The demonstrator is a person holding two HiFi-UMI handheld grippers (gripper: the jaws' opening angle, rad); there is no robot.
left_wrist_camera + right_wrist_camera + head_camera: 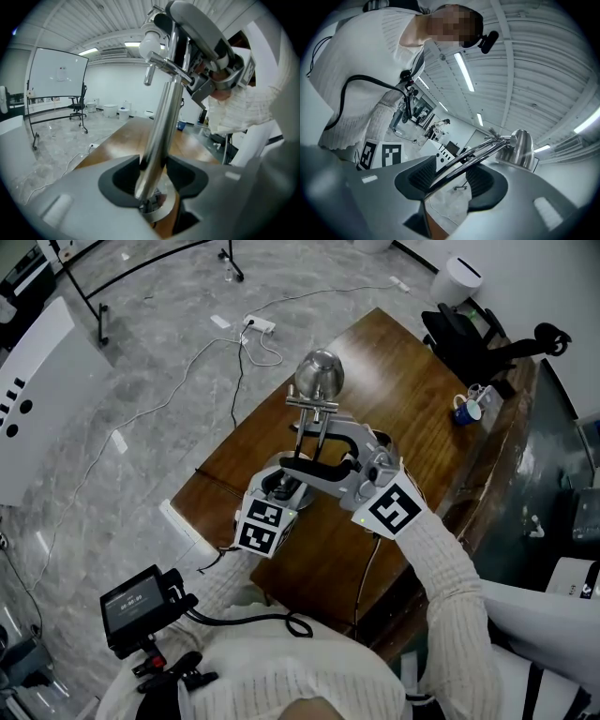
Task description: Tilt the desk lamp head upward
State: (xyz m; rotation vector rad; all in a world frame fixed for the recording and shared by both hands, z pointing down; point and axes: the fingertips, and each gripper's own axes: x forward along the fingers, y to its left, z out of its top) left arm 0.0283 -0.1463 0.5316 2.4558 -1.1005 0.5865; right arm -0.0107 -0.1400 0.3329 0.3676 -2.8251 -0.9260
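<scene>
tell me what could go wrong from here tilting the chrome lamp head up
Slip: the right gripper has the thin twin chrome rods of the lamp arm between its jaws, but a firm pinch isn't clear, so the rods may slide when levered and the chrome dome lamp head could drop.
Tip: the left gripper steadies only the chrome upright post; a hard push might rock the lamp on the brown wooden table.
</scene>
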